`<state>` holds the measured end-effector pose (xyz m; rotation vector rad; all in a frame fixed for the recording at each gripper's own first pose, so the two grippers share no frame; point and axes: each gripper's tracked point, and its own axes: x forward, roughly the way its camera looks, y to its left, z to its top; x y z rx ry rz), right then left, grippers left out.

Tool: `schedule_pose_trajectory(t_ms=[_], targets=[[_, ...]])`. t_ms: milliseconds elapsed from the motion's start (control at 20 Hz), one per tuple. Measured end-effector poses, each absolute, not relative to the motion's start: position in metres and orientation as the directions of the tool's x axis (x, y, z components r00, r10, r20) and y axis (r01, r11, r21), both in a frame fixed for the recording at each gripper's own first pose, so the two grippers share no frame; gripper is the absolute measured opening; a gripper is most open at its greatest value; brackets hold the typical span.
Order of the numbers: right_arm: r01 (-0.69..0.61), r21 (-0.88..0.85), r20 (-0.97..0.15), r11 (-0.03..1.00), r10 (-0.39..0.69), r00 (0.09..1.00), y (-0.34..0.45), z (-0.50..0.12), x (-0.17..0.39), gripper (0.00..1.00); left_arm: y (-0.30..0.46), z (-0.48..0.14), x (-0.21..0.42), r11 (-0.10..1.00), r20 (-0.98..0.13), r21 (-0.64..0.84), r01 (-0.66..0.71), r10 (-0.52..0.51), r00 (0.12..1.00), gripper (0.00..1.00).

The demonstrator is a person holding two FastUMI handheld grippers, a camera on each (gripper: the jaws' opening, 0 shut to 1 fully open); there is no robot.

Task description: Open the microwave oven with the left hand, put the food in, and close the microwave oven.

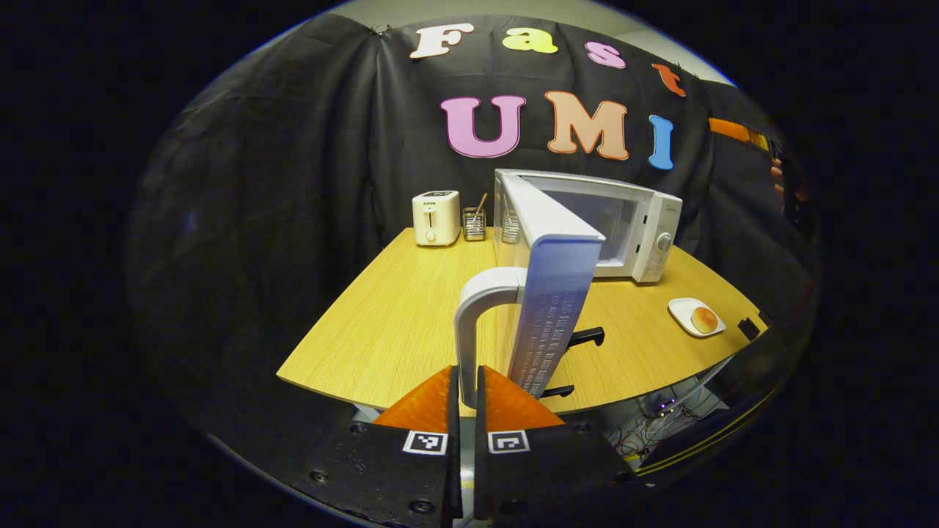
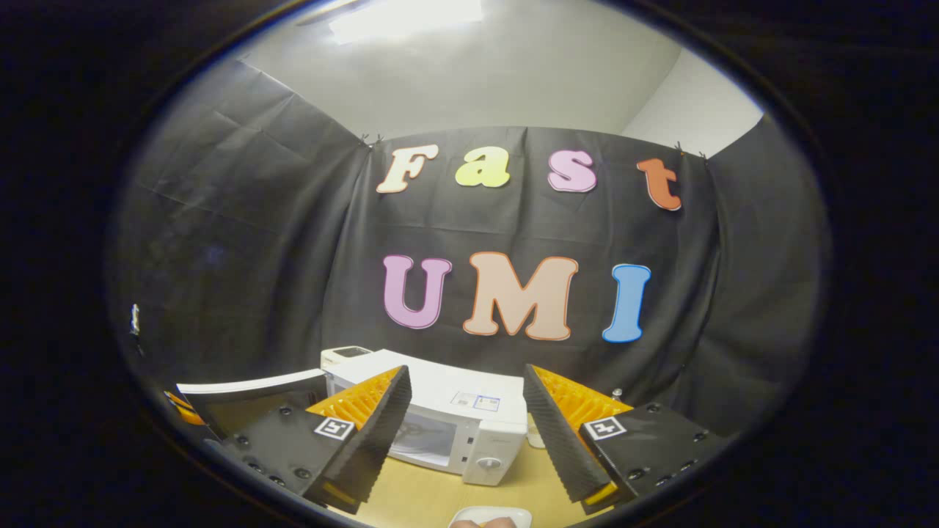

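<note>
Left gripper (image 1: 466,396) clamped on door handle (image 1: 477,308); microwave (image 1: 645,235) door wide. Right gripper (image 2: 466,433) spread, empty. Release handle squarely; bun plate (image 1: 686,317) next.

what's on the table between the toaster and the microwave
In the left gripper view, a small holder with sticks in it stands between the toaster and the microwave; a second one shows through the open door's glass.
</note>
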<state>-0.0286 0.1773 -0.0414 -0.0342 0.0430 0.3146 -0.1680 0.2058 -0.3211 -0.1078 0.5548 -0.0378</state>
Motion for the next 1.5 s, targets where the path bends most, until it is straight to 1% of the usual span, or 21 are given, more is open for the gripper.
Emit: schedule_pose_trajectory(t_ms=[100,200,300,450,500,650,700,800,950,1000,1100,1300,1500], targets=[[-0.288,-0.011,-0.069,0.957,0.287,0.955,0.17,-0.054,-0.029,0.97,0.21,-0.309,-0.17,0.992,-0.506,-0.123,-0.009,-0.055,0.861,0.06],[-0.265,0.001,-0.091,0.964,0.264,0.96,0.162,-0.069,-0.027,0.97,0.21,-0.29,-0.173,0.986,-0.476,-0.163,-0.016,-0.064,0.877,0.06],[-0.238,0.005,-0.127,0.971,0.236,0.963,0.152,-0.093,-0.025,0.97,0.216,-0.27,-0.172,0.984,-0.443,-0.176,-0.038,-0.045,0.896,0.07],[-0.201,0.007,-0.19,0.98,0.198,0.962,0.137,-0.132,-0.022,0.97,0.229,-0.245,-0.166,0.987,-0.414,-0.143,-0.075,0.01,0.91,0.56],[-0.193,0.0,-0.215,0.981,0.188,0.958,0.133,-0.149,-0.022,0.97,0.235,-0.234,-0.165,0.987,-0.389,-0.13,-0.091,0.034,0.921,0.72],[-0.163,-0.004,-0.31,0.987,0.154,0.938,0.119,-0.202,-0.026,0.97,0.249,-0.202,-0.158,0.987,-0.326,-0.093,-0.132,0.095,0.941,0.74],[-0.148,0.001,-0.347,0.989,0.139,0.927,0.112,-0.222,-0.03,0.97,0.251,-0.189,-0.154,0.987,-0.301,-0.084,-0.14,0.109,0.947,0.73],[-0.126,0.002,-0.413,0.992,0.115,0.903,0.104,-0.256,-0.035,0.98,0.251,-0.166,-0.149,0.988,-0.251,-0.07,-0.141,0.12,0.961,0.76],[-0.122,-0.045,-0.487,0.992,0.085,0.869,0.094,-0.301,-0.044,0.97,0.248,-0.142,-0.139,0.99,-0.197,-0.044,-0.133,0.122,0.973,0.88],[-0.129,-0.055,-0.513,0.99,0.083,0.854,0.092,-0.317,-0.05,0.97,0.247,-0.137,-0.137,0.991,-0.183,-0.034,-0.132,0.124,0.975,0.88],[-0.132,-0.063,-0.558,0.989,0.075,0.826,0.089,-0.343,-0.059,0.98,0.243,-0.132,-0.132,0.991,-0.186,-0.042,-0.125,0.115,0.976,0.89],[-0.116,-0.063,-0.64,0.991,0.048,0.767,0.088,-0.39,-0.073,0.98,0.246,-0.123,-0.131,0.987,-0.173,-0.063,-0.149,0.136,0.975,0.9],[-0.073,-0.062,-0.685,0.995,0.011,0.729,0.081,-0.416,-0.079,0.98,0.241,-0.12,-0.134,0.989,-0.175,-0.048,-0.139,0.129,0.976,0.9]])
